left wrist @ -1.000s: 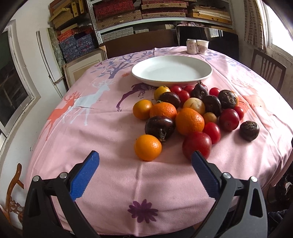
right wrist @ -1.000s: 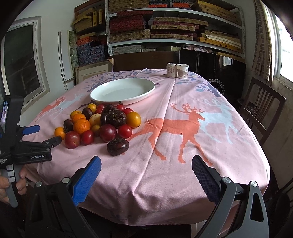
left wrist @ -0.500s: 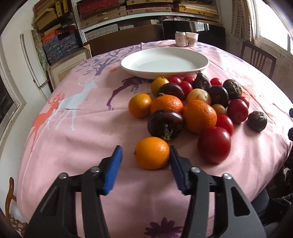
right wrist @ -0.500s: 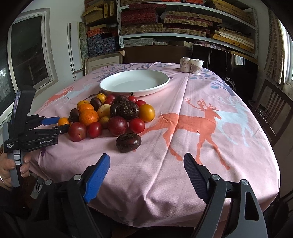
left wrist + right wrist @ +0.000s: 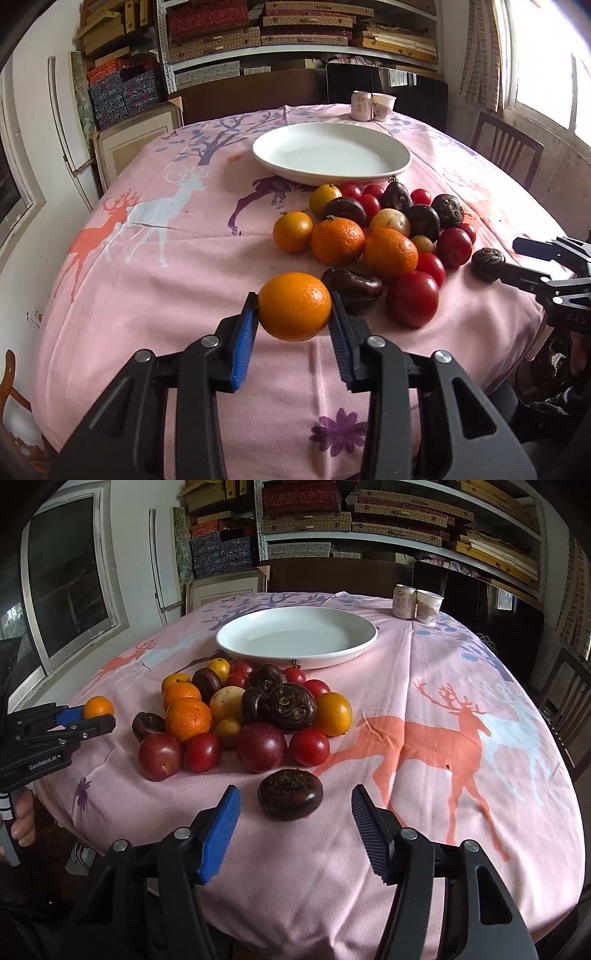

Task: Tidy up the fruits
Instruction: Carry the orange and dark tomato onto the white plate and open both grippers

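- Round orange citrus fruit (image 5: 294, 306) clamped between the blue pads of the left tongs (image 5: 294, 325), at the near left edge of the fruit pile; whether it sits on the cloth or is lifted, cannot tell.
- Same fruit in the right wrist view (image 5: 98, 707), pinched at the far left, apart from the pile.
- Right tongs (image 5: 293, 825) spread wide, gripping nothing, pads either side of a dark brown wrinkled round fruit (image 5: 290, 799) without touching it.
- That dark fruit lies alone on the cloth, just in front of the pile.
- Pile: oranges, red tomatoes, yellow fruits and dark purple wrinkled fruits bunched together, e.g. large orange (image 5: 390, 253), big red tomato (image 5: 412, 299).
- Dark purple elongated fruit (image 5: 352, 286) just behind the gripped orange.
- White oval ceramic plate (image 5: 399, 168) behind the pile, nothing on it, near edge almost touching the back row of fruit.
- Round counter (image 5: 177, 266) under a pink cloth with deer print carries everything.
- Drink can (image 5: 361, 106) and paper cup (image 5: 383, 107) side by side at the far edge.
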The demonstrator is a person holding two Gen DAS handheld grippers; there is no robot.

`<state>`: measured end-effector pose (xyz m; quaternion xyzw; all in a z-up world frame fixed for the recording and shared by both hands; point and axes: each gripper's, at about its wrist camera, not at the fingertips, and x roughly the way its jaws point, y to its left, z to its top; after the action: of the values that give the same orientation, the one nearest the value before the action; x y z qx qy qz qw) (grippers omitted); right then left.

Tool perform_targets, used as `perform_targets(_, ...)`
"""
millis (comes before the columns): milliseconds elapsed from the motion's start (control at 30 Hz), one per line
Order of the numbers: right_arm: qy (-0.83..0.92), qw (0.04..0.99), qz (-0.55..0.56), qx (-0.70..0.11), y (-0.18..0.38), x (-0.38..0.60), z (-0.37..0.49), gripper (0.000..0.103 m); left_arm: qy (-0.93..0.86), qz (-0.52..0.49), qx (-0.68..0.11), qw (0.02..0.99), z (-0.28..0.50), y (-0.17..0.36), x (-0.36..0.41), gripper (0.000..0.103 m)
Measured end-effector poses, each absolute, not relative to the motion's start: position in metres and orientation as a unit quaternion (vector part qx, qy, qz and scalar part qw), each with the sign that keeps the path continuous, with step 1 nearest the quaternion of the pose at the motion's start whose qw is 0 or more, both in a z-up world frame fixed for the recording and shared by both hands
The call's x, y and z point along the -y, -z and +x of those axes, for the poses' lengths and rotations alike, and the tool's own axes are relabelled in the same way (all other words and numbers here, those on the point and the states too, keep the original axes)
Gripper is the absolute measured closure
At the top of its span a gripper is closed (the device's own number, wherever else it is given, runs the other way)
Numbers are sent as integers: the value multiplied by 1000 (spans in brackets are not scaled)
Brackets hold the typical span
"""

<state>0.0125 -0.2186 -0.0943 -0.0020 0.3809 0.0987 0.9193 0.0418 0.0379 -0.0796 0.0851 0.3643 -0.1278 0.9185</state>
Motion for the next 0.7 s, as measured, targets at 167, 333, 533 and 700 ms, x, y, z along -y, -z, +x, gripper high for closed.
perform_targets(167,-98,910,-7,-404,104,210,30,60,125,79,-370,917,43,80,-45,66)
perform_targets(333,-114,908,24,-403,101,218,28,60,127,75,-365,919,42,78,-48,66)
perform_targets(533,-127,924,42,-359,61,230,34,60,139,69,-354,923,56,61,-43,66)
perform_targets(700,-127,933,27,-336,24,233,85,60,154,60,-361,918,106,46,-24,66)
